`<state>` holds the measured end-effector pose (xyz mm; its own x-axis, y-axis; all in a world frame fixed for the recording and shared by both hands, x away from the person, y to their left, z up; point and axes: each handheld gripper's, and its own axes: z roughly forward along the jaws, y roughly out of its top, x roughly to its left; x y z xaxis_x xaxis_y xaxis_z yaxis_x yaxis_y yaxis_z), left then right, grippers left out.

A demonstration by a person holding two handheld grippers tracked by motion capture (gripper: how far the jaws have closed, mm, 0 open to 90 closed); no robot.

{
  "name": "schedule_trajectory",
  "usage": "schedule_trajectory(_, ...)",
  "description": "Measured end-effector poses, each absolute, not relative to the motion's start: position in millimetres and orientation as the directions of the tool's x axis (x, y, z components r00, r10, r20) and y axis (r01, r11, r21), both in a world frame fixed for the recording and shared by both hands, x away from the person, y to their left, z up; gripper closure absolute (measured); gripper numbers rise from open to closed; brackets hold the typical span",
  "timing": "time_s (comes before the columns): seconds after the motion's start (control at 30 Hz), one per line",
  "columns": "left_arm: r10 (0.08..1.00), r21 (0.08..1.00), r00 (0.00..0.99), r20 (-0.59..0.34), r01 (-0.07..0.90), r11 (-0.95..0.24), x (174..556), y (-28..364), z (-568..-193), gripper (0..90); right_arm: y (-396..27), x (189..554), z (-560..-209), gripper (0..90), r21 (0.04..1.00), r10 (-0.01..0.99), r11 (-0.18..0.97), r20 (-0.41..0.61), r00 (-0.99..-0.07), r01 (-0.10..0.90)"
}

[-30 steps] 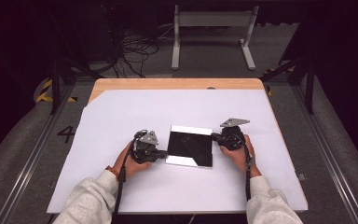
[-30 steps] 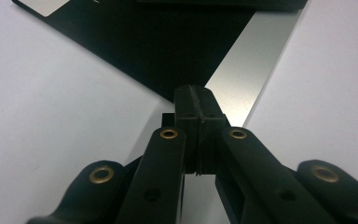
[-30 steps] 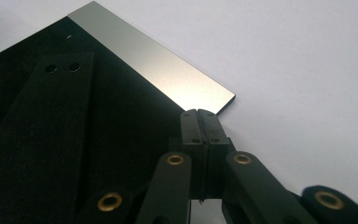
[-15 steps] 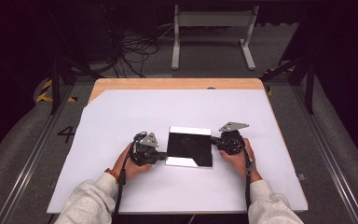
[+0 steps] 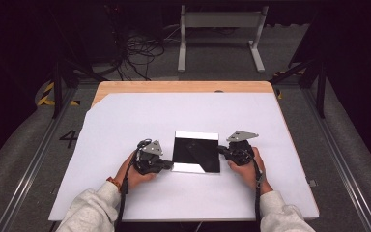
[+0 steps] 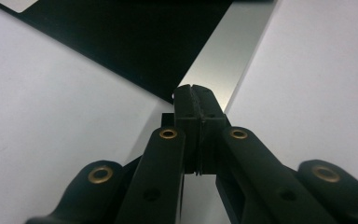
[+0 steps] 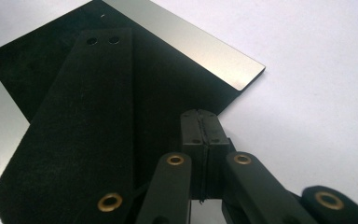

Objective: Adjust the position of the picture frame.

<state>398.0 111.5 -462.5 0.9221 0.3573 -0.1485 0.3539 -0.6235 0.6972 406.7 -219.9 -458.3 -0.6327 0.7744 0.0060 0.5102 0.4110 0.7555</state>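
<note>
A flat square plate (image 5: 196,152), glossy black with silver strips along its far and near edges, lies on the white table cover (image 5: 183,111). My left gripper (image 5: 168,166) is shut and empty, and its tips sit at the plate's near left corner. In the left gripper view the pads (image 6: 193,95) meet just over the silver strip (image 6: 230,56). My right gripper (image 5: 221,151) is also shut, with its tips at the plate's right edge. The right gripper view has its closed tips (image 7: 199,116) over the black face (image 7: 168,79). A dark bar shape with two holes (image 7: 88,102) crosses that face; it may be a reflection.
The white cover lies over a wooden table (image 5: 183,86), whose far edge stays bare. Beyond the table are loose cables (image 5: 140,48) on the floor and a white stand (image 5: 220,29). Metal rails (image 5: 34,159) run along both sides. The person's sleeves (image 5: 92,212) come in at the bottom.
</note>
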Motion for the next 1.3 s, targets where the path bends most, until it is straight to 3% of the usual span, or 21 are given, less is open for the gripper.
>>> schedule_trajectory(0.97, 0.349, 0.7, 0.927, -0.136, 0.339, -0.629, 390, 114, -463, 89.7, -215, 406, -458, 90.0, 0.75, 0.765, 0.426, -0.001, -0.644, 0.506)
schedule_trajectory(1.3, 0.37, 0.706, 0.926, -0.077, 0.313, -0.635, 385, 112, -462, 88.3, -214, 405, -459, 90.0, 0.755, 0.758, 0.446, -0.033, -0.652, 0.481)
